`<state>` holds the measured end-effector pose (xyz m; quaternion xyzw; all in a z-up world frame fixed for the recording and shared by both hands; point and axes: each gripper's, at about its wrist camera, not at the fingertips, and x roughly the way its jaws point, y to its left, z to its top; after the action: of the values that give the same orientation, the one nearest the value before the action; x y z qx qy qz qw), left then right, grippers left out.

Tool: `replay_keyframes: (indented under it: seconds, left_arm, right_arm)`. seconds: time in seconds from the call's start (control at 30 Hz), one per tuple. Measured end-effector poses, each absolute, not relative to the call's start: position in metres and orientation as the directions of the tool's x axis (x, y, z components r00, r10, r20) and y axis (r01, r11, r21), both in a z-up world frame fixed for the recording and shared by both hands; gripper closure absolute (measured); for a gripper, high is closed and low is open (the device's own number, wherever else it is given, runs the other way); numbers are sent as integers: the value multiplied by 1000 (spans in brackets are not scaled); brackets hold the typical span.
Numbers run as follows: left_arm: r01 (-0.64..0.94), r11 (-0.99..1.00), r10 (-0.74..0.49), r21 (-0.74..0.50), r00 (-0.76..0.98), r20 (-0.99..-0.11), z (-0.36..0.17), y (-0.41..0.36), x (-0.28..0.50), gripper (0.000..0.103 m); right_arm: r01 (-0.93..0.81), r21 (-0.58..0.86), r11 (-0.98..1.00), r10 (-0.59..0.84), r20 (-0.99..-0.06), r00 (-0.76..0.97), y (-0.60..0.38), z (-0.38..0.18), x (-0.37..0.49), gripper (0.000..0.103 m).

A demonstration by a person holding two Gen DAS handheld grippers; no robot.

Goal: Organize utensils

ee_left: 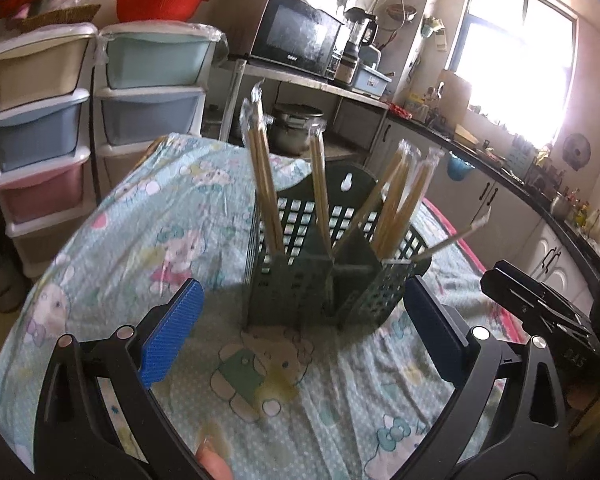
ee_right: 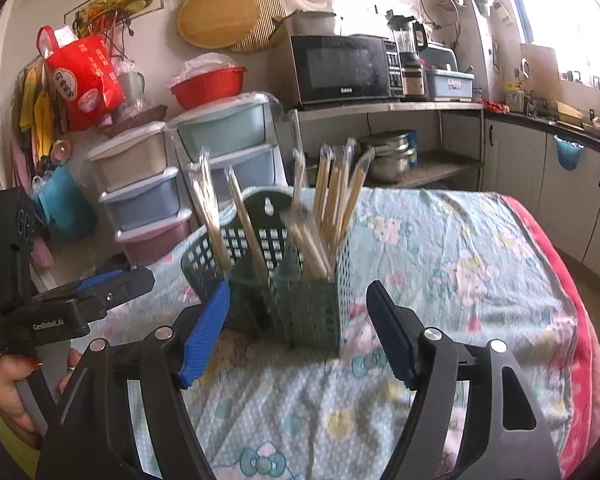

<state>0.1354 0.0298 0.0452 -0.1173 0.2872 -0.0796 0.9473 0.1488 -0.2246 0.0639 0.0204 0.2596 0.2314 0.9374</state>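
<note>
A dark green lattice utensil holder (ee_left: 296,292) (ee_right: 312,312) stands on the table, divided into compartments. Several pairs of wrapped wooden chopsticks (ee_left: 266,184) (ee_right: 334,196) stand upright or lean in it. One thin wrapped stick (ee_left: 452,240) pokes out low to the right in the left wrist view. My left gripper (ee_left: 302,320) is open just in front of the holder, with nothing between its blue pads. My right gripper (ee_right: 298,328) is open too, its pads on either side of the holder's near corner without touching it. The left gripper also shows at the left edge of the right wrist view.
A pale blue cartoon-print cloth (ee_right: 440,248) covers the table, with a red edge (ee_right: 572,320) on the right. Behind stand stacked plastic drawers (ee_left: 36,128), a red bowl (ee_right: 208,84), a microwave (ee_right: 340,68) on a shelf, pots (ee_right: 388,156) below and a cluttered counter (ee_left: 520,176).
</note>
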Motion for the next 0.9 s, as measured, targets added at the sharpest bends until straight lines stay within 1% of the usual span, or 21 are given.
replay_keyframes:
  seconds: [0.13, 0.3, 0.57, 0.67, 0.9]
  left_arm:
    - [65, 968, -188, -244, 829, -527, 34, 29, 128, 11]
    - [60, 974, -165, -218, 848, -504, 23, 25, 115, 11]
    - [92, 977, -174, -192, 865, -471, 12, 16, 103, 11]
    - [96, 978, -174, -188, 869, -463, 9, 14, 101, 11]
    - [105, 979, -171, -175, 891, -420, 8, 10, 91, 11]
  right_arm:
    - [-416, 150, 897, 431, -509, 745, -224, 47, 143, 33]
    - [-405, 138, 904, 413, -533, 739, -223, 29, 137, 31]
    - [-369, 129, 921, 378, -533, 757, -228, 12, 124, 26]
    - [-341, 120, 932, 352, -510, 785, -233, 11, 118, 23]
    - [-274, 88, 958, 286, -413, 865, -246, 15, 102, 12]
